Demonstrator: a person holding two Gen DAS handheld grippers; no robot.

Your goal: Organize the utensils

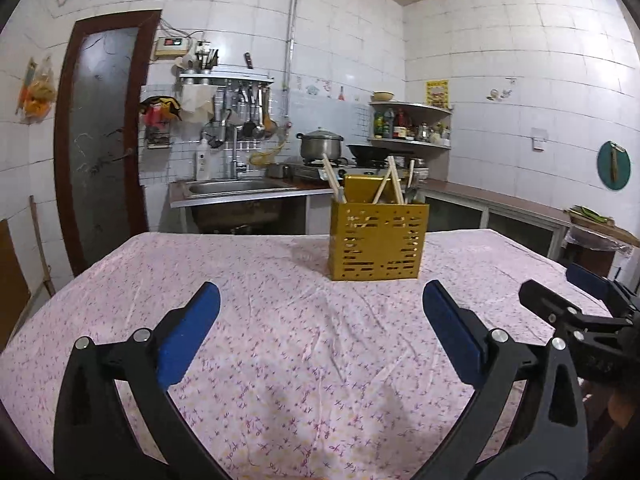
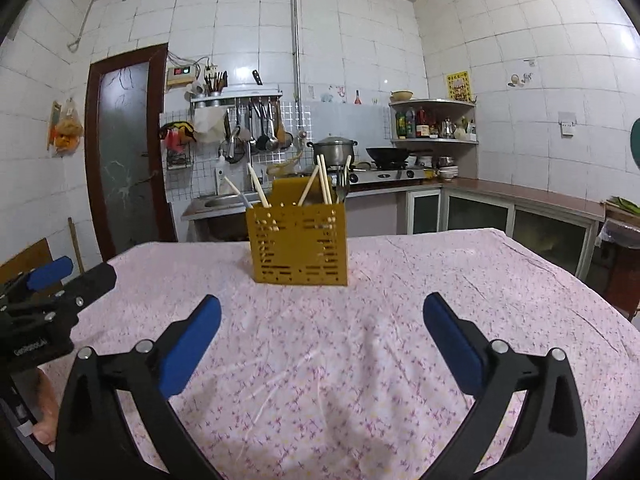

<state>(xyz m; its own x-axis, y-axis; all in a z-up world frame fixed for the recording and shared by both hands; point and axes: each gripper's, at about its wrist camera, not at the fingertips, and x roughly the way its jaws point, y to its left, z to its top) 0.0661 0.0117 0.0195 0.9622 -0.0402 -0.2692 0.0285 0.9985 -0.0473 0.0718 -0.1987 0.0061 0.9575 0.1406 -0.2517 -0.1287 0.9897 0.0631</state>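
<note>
Now both tools stand wide open and empty: the left tool (image 1: pixel 320 312) and right tool (image 2: pixel 322 316) hang over the bench (image 1: pixel 260 320), well short of the caddy (image 1: pixel 378 240). Chopsticks (image 1: pixel 394 184) and a fork (image 2: pixel 341 192) already stand in the caddy, leaning loosely. My worry is the caddy itself: light and tall, a nudge from either tool could tip it and spill everything. The wrinkled cloth beneath it may slide too.
</note>
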